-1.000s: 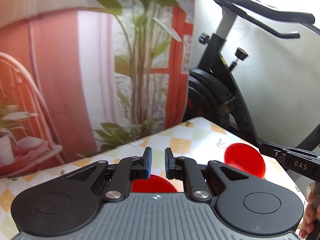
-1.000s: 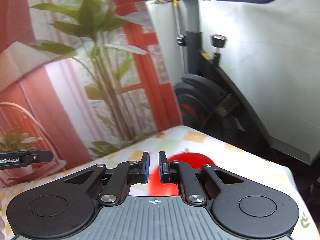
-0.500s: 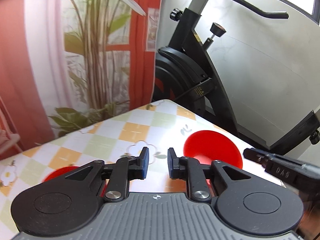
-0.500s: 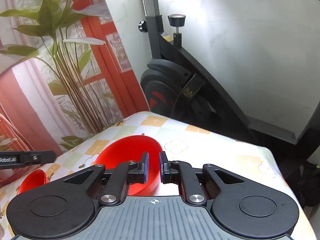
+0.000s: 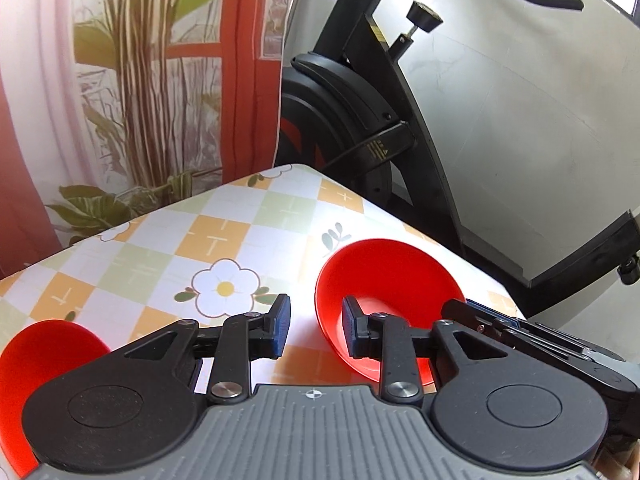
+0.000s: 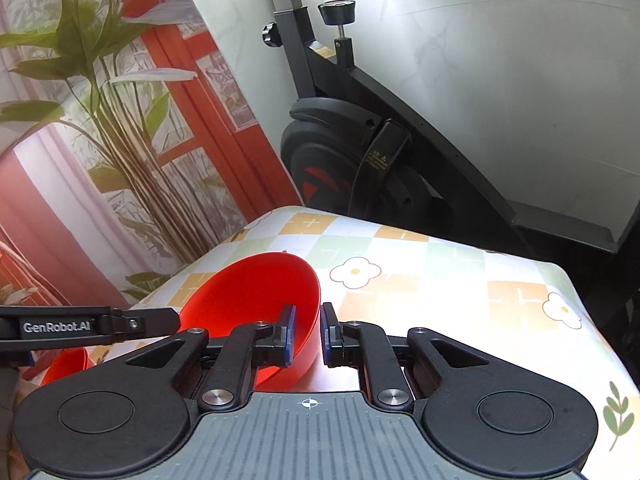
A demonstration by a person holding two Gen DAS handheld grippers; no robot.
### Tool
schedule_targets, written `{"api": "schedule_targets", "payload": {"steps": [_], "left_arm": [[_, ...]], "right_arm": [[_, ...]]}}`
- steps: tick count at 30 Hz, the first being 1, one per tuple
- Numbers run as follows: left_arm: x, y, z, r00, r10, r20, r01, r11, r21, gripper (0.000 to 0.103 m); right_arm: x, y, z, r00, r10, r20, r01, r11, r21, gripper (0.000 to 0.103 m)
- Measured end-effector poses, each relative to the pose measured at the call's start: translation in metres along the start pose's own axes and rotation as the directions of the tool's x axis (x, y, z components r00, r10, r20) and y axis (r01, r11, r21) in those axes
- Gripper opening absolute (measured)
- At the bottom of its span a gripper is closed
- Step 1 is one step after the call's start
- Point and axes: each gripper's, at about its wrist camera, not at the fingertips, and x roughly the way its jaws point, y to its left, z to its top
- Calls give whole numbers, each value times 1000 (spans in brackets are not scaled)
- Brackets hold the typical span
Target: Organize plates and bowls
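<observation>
1. Right gripper (image 6: 307,334): jaws parted by a narrow gap, straddling the near rim of the large red bowl (image 6: 256,300); inner pad inside the bowl, outer pad outside. No contact with the wall confirmed from this view, so nothing counted as held.
2. Left gripper (image 5: 314,328): jaws spread wider, empty, hovering just beside the same bowl (image 5: 388,292) on its left side; its right finger overlaps the bowl's rim in view, touching or not I cannot tell.
3. Bowl sits upright near the far right part of the table (image 6: 460,276), on the checked floral cloth.
4. A smaller red bowl (image 5: 44,364) lies well apart, at the left near edge.
5. Judgement: step in hand is gripping the large bowl by its rim.
6. To do well: seat the rim deep between the pads before closing; close squarely on the wall, not the lip; lift straight so the thin plastic does not twist out.
7. Risk: shallow pinch slips; keep the left gripper clear of the lift path.
</observation>
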Motion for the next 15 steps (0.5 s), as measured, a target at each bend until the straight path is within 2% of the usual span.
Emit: {"api": "schedule_targets", "payload": {"steps": [4, 15], "left_arm": [[7, -3, -1, 1000, -2, -17, 2, 1000, 8, 30], [20, 2, -8, 998, 0, -58, -1, 1000, -26, 29]], "right_arm": [[0, -2, -2, 1000, 5, 4, -5, 1000, 15, 9], [0, -2, -3, 1000, 9, 5, -9, 1000, 20, 9]]}}
